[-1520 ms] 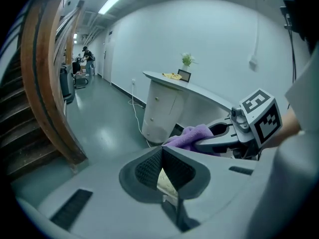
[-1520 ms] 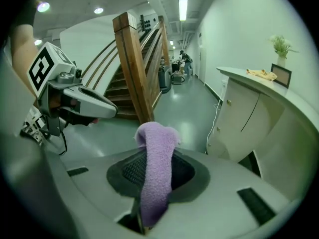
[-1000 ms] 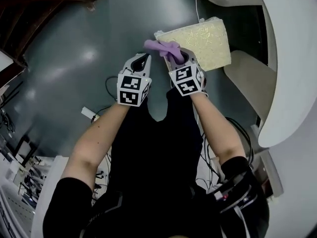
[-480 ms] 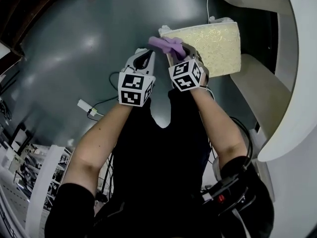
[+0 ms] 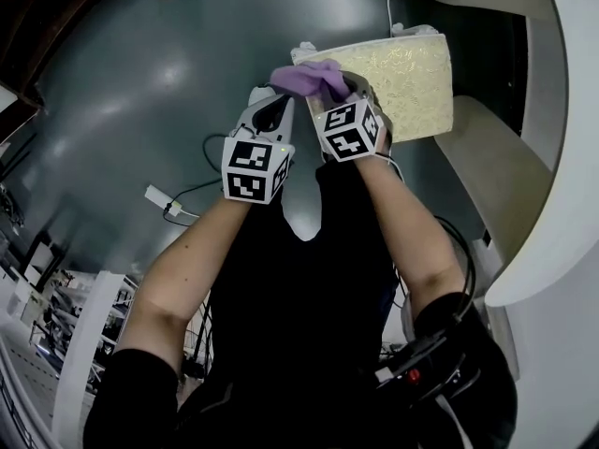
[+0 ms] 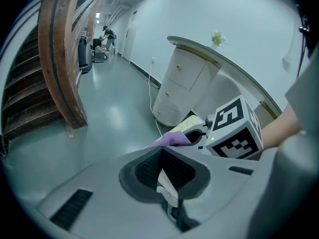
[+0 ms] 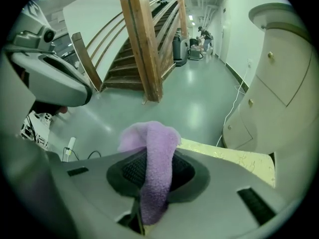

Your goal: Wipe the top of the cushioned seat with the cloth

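By cushioned seat (image 5: 412, 73), purple cloth (image 5: 307, 79) lengthwise between jaws of right hand-held gripper (image 5: 333, 90); left hand-held gripper (image 5: 272, 103) closed.

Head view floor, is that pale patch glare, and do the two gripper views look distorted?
Head view: yes, soft glare on the glossy grey floor, with dark corners. Left gripper view: fisheye bows the brown wooden stair rail. Right gripper view: same curving at the edges, but the purple fleecy cloth is evenly lit and fairly sharp.

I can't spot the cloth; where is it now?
The purple cloth is clamped in the right gripper, upper middle of the head view, at the cushioned seat's left corner.
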A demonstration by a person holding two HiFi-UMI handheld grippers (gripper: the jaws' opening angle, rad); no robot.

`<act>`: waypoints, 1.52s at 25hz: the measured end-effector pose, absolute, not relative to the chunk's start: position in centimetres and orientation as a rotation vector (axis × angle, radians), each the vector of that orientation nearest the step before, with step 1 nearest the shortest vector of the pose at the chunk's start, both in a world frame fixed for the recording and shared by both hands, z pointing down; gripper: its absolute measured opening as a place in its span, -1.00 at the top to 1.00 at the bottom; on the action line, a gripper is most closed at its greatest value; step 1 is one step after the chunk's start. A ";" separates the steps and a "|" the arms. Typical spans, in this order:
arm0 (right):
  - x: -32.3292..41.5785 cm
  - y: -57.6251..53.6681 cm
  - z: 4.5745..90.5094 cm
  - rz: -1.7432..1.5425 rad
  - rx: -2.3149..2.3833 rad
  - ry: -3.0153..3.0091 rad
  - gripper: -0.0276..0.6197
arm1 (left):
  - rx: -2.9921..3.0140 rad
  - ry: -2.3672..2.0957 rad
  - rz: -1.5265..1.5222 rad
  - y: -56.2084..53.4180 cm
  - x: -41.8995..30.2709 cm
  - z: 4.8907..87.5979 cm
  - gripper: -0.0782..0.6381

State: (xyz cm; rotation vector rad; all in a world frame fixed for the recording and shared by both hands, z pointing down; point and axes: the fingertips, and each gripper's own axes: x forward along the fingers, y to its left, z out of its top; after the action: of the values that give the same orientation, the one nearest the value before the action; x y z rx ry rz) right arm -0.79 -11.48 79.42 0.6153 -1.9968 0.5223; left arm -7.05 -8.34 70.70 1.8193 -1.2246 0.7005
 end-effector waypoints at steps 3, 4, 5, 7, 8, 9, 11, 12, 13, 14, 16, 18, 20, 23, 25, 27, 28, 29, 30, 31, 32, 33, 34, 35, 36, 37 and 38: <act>0.6 -12.5 79.3 0.567 0.658 -1.990 0.64 | 1.847 -1.211 0.695 -9.0 -5.9 70.1 0.79; 1.3 -13.0 79.3 0.582 0.674 -1.987 0.64 | 1.853 -1.209 0.696 -9.2 -5.5 70.1 0.79; 2.2 -13.4 79.3 0.597 0.690 -1.983 0.64 | 1.858 -1.206 0.697 -9.4 -5.1 70.1 0.79; 4.0 -14.2 79.4 0.628 0.728 -1.973 0.64 | 1.862 -1.203 0.702 -9.8 -4.4 70.3 0.79; 4.8 -14.7 79.4 0.644 0.752 -1.968 0.64 | 1.864 -1.202 0.703 -10.0 -4.1 70.4 0.79; 5.6 -15.3 79.5 0.657 0.776 -1.963 0.64 | 1.867 -1.202 0.703 -10.2 -3.8 70.4 0.79; 7.2 -16.3 79.6 0.672 0.811 -1.955 0.64 | 1.875 -1.200 0.700 -10.7 -3.0 70.5 0.79; 7.9 -16.8 79.7 0.676 0.821 -1.952 0.64 | 1.878 -1.198 0.699 -10.9 -2.7 70.5 0.79; 8.6 -17.2 79.8 0.681 0.829 -1.950 0.64 | 1.879 -1.196 0.699 -11.0 -2.3 70.5 0.79; 9.3 -17.6 79.8 0.687 0.837 -1.946 0.64 | 1.877 -1.194 0.698 -11.1 -2.0 70.5 0.79; 10.7 -18.4 79.9 0.698 0.866 -1.932 0.64 | 1.873 -1.191 0.695 -11.3 -1.4 70.6 0.79; 12.4 -19.3 79.9 0.707 0.909 -1.912 0.64 | 1.873 -1.186 0.695 -11.5 -0.8 70.6 0.79; 14.1 -20.1 80.0 0.717 0.950 -1.892 0.64 | 1.880 -1.178 0.696 -11.6 -0.2 70.5 0.79; 16.7 -21.3 80.0 0.717 0.991 -1.863 0.64 | 1.891 -1.171 0.695 -12.1 0.5 70.3 0.79; 18.3 -21.8 80.0 0.730 1.029 -1.838 0.64 | 1.895 -1.169 0.693 -12.3 0.7 70.2 0.79; 19.9 -22.3 80.0 0.756 1.079 -1.813 0.64 | 1.899 -1.165 0.696 -12.4 0.9 70.3 0.79; 20.7 -22.5 80.1 0.765 1.103 -1.800 0.64 | 1.901 -1.162 0.700 -12.4 0.9 70.4 0.79; 21.4 -22.7 80.1 0.771 1.123 -1.783 0.64 | 1.901 -1.160 0.704 -12.4 0.9 70.4 0.79; 22.2 -22.9 80.2 0.774 1.143 -1.764 0.64 | 1.901 -1.159 0.707 -12.4 0.9 70.4 0.79; 22.8 -23.1 80.2 0.775 1.165 -1.743 0.64 | 1.899 -1.160 0.706 -12.4 0.8 70.4 0.79; 23.4 -23.2 80.1 0.775 1.192 -1.721 0.63 | 1.896 -1.162 0.702 -12.5 0.6 70.3 0.79; 23.9 -23.3 79.8 0.774 1.220 -1.702 0.63 | 1.893 -1.163 0.695 -12.4 0.5 70.2 0.79; 24.1 -23.3 79.3 0.772 1.246 -1.695 0.64 | 1.890 -1.161 0.691 -12.3 0.3 70.1 0.79; 23.9 -23.1 78.7 0.768 1.264 -1.704 0.63 | 1.889 -1.156 0.689 -12.1 0.2 70.1 0.79; 23.2 -22.7 77.9 0.762 1.267 -1.729 0.63 | 1.889 -1.149 0.690 -11.9 0.1 70.1 0.79; 22.2 -22.1 77.1 0.751 1.253 -1.762 0.63 | 1.890 -1.142 0.693 -11.7 -0.1 70.1 0.79; 20.9 -21.3 76.4 0.737 1.225 -1.798 0.63 | 1.892 -1.136 0.696 -11.7 -0.3 70.1 0.79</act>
State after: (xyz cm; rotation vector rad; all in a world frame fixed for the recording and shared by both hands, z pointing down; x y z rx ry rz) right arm 20.90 -21.34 76.35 1.2246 -1.7975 0.7366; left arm -0.34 -11.67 70.15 1.8921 -1.1359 0.6961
